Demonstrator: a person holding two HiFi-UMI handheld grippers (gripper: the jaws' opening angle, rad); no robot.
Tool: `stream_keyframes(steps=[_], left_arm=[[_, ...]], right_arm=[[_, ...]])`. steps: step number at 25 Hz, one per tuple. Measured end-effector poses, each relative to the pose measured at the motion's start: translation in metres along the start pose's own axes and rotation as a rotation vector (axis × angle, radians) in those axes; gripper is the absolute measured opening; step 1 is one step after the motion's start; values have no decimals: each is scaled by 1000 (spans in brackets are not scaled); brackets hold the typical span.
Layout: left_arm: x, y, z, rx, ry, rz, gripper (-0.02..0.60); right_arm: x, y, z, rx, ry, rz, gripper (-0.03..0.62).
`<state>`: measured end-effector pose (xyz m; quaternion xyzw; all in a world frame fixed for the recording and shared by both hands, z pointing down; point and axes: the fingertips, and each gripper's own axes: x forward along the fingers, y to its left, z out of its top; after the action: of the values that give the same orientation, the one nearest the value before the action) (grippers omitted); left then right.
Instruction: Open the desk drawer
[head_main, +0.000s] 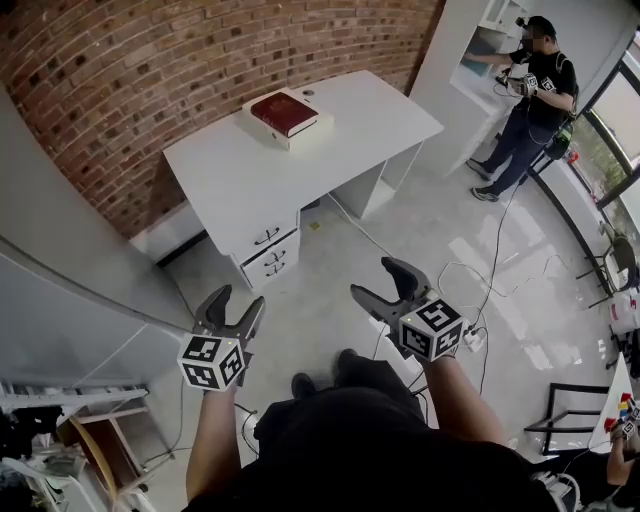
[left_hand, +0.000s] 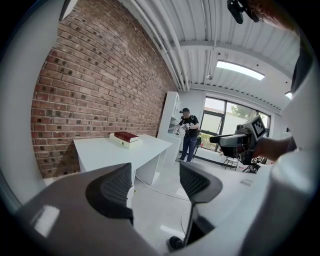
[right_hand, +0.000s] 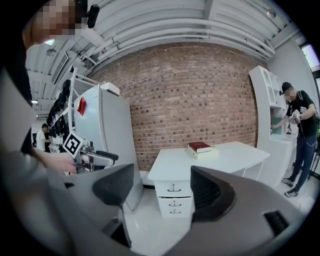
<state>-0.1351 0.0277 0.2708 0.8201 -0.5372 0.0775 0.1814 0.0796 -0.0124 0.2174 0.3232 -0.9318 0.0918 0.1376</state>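
Note:
A white desk (head_main: 250, 170) stands against the brick wall, with a stack of three shut drawers (head_main: 268, 250) at its near left end; the drawers (right_hand: 175, 196) face the right gripper view. My left gripper (head_main: 231, 309) is open and empty, held over the floor well short of the desk. My right gripper (head_main: 381, 279) is also open and empty, to the right at about the same distance. In the left gripper view the desk (left_hand: 120, 152) shows from the side. Each gripper view shows only air between the jaws.
A red book on a white box (head_main: 286, 115) lies on the desk top. A person (head_main: 530, 100) stands at a white shelf at the far right. Cables (head_main: 470, 290) run over the floor. A grey cabinet (head_main: 60, 300) stands at the left, a chair (head_main: 575, 405) at the right.

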Motion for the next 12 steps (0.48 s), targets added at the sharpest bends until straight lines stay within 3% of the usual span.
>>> stream_keyframes(steps=[6,12], left_arm=[[18,2,-3,-13,28,43,288],[71,3,12,-51,55,108,288]], right_arm=[[32,-23,0,-4,9,90,321],[60,-81,11,-13,5,176,319]])
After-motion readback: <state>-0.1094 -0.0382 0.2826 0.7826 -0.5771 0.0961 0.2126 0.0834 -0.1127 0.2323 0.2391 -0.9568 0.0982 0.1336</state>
